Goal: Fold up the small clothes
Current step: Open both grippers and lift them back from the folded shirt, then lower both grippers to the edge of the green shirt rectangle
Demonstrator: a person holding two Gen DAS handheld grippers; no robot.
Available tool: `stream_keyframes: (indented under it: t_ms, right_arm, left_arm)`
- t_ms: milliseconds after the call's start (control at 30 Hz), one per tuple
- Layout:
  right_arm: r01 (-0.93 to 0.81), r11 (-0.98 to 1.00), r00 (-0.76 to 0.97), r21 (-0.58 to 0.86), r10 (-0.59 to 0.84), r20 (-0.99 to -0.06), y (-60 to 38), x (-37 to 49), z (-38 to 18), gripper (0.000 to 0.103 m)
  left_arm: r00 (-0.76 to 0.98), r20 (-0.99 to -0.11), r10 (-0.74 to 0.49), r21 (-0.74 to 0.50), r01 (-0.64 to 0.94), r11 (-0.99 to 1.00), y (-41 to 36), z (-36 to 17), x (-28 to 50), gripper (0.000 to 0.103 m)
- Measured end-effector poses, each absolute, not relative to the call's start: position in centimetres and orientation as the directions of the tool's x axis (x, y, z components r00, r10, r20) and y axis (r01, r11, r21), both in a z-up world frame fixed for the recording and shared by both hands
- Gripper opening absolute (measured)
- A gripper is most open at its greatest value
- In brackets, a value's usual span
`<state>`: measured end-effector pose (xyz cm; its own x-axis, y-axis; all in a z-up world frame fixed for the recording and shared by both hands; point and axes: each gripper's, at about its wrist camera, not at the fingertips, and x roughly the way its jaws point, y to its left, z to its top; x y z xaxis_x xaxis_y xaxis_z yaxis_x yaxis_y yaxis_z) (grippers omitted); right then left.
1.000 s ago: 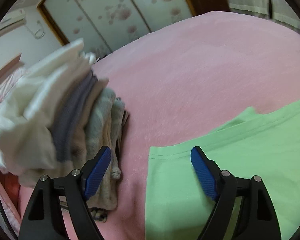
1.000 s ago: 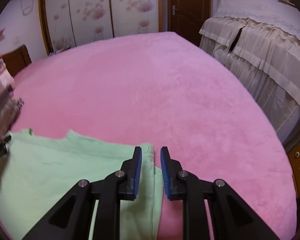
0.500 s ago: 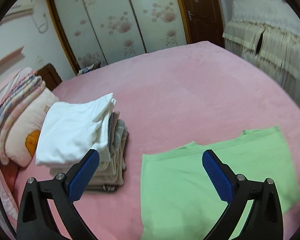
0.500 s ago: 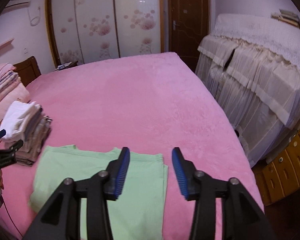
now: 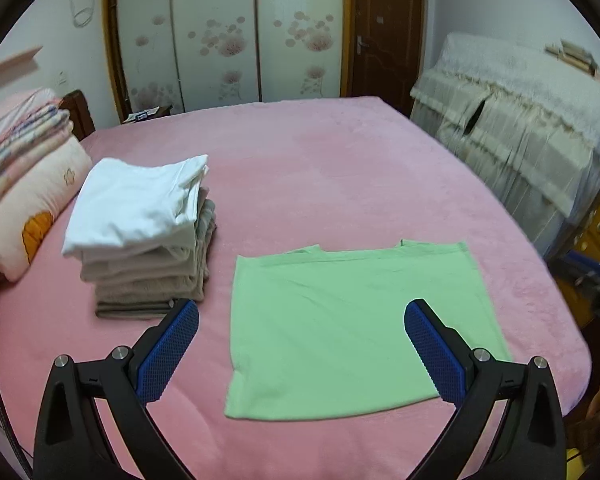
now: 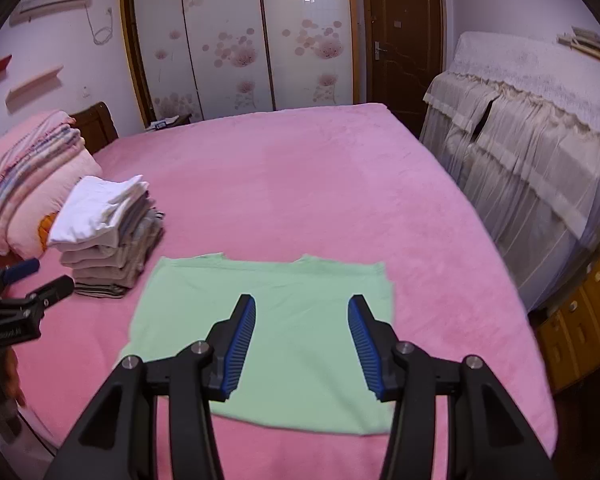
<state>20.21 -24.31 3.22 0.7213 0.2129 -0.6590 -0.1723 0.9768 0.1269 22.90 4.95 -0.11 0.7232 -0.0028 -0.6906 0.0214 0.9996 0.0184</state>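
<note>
Green shirt [image 5: 352,328], just one, lies folded flat on the pink bed [image 5: 340,168] beside one stack of folded clothes [image 5: 148,232]. Left gripper [image 5: 300,356] gapes wide, right gripper [image 6: 302,344] half-spread, both empty.

A light green garment [image 5: 352,324] lies flat, folded square, on the pink bed [image 5: 340,168].

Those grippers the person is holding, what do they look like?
Each gripper, left and right, is a black plastic frame with triangular cut-outs and silver screw heads. Its two fingers carry blue, ridged rubber pads. In the right view the left one shows small white lettering on its side.
</note>
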Motion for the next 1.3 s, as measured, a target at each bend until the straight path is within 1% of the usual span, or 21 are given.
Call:
stream_keyframes:
  t_ms: [100,267,367,400,467,600,733,800,900,1033,1100,1167,1300]
  right_arm:
    - [-0.185,0.974,0.744,0.135,0.228,-0.628,-23.3,18.8,2.5,0.049]
    - [-0.176,0.974,0.769,0.145,0.228,-0.597,-21.9,17.5,1.1,0.049]
    - [-0.165,0.976,0.786,0.14,0.216,-0.58,-21.2,16.9,0.0,0.049]
    - [-0.157,0.978,0.793,0.133,0.206,-0.573,-21.0,16.8,-0.6,0.049]
    - [-0.149,0.979,0.798,0.14,0.202,-0.568,-20.6,16.7,-1.7,0.049]
    - [-0.14,0.973,0.779,0.184,0.223,-0.587,-19.8,17.3,-4.5,0.048]
    - [-0.131,0.978,0.769,0.163,0.204,-0.606,-18.2,17.9,-7.4,0.047]
    - [-0.132,0.978,0.757,0.162,0.205,-0.62,-17.3,18.2,-8.8,0.043]
    - [-0.135,0.977,0.737,0.164,0.21,-0.642,-16.3,18.7,-10.4,0.038]
    - [-0.148,0.977,0.71,0.156,0.215,-0.671,-15.1,19.3,-12.4,0.036]
    - [-0.155,0.977,0.699,0.146,0.213,-0.682,-14.4,19.7,-13.1,0.035]
    - [-0.163,0.977,0.693,0.135,0.21,-0.689,-13.9,20.2,-13.7,0.034]
    - [-0.171,0.978,0.685,0.12,0.206,-0.699,-13.3,20.9,-14.6,0.027]
  left_arm:
    - [0.75,-0.661,0.028,0.018,-0.021,1.0,5.4,-0.6,20.9,0.102]
    - [0.725,-0.688,0.016,-0.082,-0.099,0.992,6.9,-3.8,19.3,0.102]
    - [0.738,-0.667,0.099,-0.066,-0.19,0.98,7.5,-5.8,18.2,0.102]
    - [0.737,-0.667,0.111,-0.066,-0.207,0.976,7.7,-6.5,18.0,0.102]
    - [0.723,-0.684,0.1,-0.106,-0.234,0.966,8.4,-8.4,17.8,0.102]
    - [0.69,-0.72,0.075,-0.179,-0.288,0.941,10.0,-12.4,18.1,0.102]
    - [0.667,-0.742,0.073,-0.218,-0.342,0.914,11.2,-16.1,18.1,0.102]
    - [0.651,-0.756,0.068,-0.225,-0.356,0.907,11.5,-17.4,18.2,0.102]
    - [0.62,-0.781,0.077,-0.214,-0.381,0.899,11.9,-19.1,18.5,0.102]
    - [0.597,-0.798,0.085,-0.21,-0.408,0.889,12.6,-20.3,18.5,0.102]
    - [0.583,-0.81,0.069,-0.228,-0.421,0.878,13.1,-20.8,18.5,0.102]
    - [0.565,-0.825,0.026,-0.273,-0.438,0.856,13.9,-21.9,18.5,0.102]
    - [0.55,-0.832,-0.069,-0.375,-0.466,0.801,15.0,-23.7,18.7,0.102]
